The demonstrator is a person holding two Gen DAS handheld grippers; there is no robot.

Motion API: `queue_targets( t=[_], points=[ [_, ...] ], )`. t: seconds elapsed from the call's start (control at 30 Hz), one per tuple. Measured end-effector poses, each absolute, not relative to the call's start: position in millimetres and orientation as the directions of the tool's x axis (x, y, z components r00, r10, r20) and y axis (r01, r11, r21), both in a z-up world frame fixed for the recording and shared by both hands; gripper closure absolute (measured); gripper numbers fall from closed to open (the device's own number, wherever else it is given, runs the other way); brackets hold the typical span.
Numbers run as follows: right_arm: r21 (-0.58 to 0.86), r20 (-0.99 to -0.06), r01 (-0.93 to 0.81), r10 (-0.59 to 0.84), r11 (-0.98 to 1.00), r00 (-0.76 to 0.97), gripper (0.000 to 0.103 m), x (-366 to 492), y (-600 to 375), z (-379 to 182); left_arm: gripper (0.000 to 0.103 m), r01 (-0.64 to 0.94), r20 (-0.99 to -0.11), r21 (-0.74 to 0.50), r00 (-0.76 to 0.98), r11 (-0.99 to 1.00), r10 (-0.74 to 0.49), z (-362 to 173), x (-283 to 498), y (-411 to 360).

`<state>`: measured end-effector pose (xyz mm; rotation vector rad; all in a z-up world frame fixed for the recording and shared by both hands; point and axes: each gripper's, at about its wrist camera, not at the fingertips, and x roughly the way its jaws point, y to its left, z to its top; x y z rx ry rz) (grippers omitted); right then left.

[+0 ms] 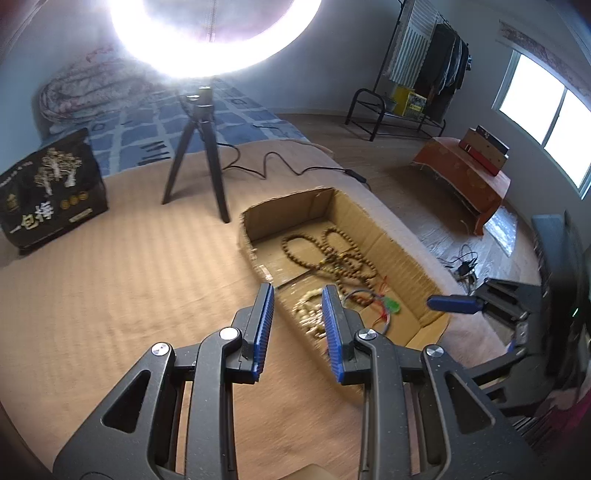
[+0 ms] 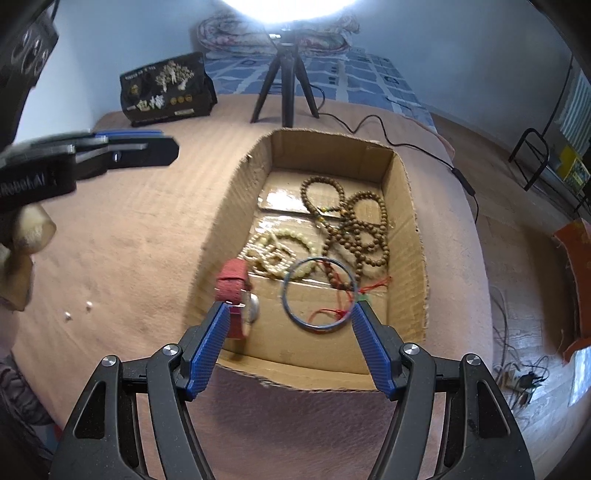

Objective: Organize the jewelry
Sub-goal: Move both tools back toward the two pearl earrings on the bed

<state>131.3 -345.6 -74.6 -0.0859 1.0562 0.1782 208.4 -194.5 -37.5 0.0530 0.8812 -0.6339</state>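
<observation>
Both sets of jaws are parted and hold nothing. Your right gripper [image 2: 290, 308] stands wide, its blue fingers hanging above the near end of the cardboard box [image 2: 410, 206]. Your left gripper [image 1: 298, 293] is open only a narrow gap and hovers over the box's near left wall; the right wrist view shows it off to the left of the box.

Your jewelry lies inside the box. A blue bangle [image 2: 320, 291] sits near the front, with red cord [image 2: 334, 314] crossing it. Just left of the bangle, against the box's left wall, is a red-strapped watch [image 2: 236, 291]. Behind the bangle lie cream bead bracelets [image 2: 275, 247], and toward the back right of the box a tangle of brown wooden bead strands [image 2: 354, 225].

The box rests on a tan blanket [image 2: 140, 236]. Behind the box stands a black tripod [image 2: 286, 85] carrying a bright ring light [image 1: 214, 33], and to the left of the tripod a black printed bag [image 2: 168, 88].
</observation>
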Motion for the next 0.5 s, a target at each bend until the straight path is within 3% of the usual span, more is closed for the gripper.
queue_targets(
  t=[0.5],
  points=[
    [0.132,-0.828,-0.228,0.233,0.965,0.509,0.035,121.5,-300.3,-63.3,0.077,0.486,-0.773,-0.135,0.494,0.864,-0.399,-40.2,172.9,-99.1]
  ],
)
